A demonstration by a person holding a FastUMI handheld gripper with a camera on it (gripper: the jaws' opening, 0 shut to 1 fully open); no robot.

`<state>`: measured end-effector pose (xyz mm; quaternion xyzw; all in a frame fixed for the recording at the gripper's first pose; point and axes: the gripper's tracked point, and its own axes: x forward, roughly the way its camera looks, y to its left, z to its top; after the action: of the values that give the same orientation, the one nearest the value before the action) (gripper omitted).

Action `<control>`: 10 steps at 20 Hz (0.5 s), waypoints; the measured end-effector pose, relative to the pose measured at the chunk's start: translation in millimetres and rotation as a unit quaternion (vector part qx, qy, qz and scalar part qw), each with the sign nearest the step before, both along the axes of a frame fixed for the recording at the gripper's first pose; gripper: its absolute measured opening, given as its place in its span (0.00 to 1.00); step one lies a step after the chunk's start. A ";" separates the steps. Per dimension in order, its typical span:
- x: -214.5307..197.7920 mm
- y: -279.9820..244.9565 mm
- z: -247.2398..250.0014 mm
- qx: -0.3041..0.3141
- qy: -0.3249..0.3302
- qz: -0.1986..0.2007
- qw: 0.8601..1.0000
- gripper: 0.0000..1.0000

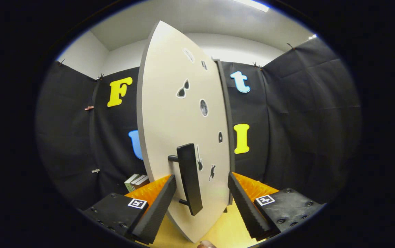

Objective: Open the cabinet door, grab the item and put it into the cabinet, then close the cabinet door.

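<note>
A pale cabinet door (173, 113) with small dark stickers stands partly swung out, its free edge turned toward me and its hinge side against the dark cabinet frame (225, 113). A black bar handle (190, 179) sticks out from the door on two pegs. My gripper (201, 193) is open, and the handle sits between its two fingers (158, 206) with a gap on each side. The cabinet's inside is hidden behind the door.
A few books (136, 182) stand on the yellow tabletop (225, 230) to the left, beyond the door's free edge. Black cloth walls close the booth on the left, back and right. A small brownish thing (206, 244) peeks in at the table's near edge.
</note>
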<state>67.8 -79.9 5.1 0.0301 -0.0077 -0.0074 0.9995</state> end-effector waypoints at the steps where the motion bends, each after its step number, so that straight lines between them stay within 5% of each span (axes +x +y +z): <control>1: 2.4 7.7 1.0 0.002 0.000 0.005 1.000 0.98; 10: 10.0 49.4 6.2 -0.030 -0.011 0.030 0.999 0.98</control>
<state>77.8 -30.5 11.3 0.0001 -0.0176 0.0234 0.9996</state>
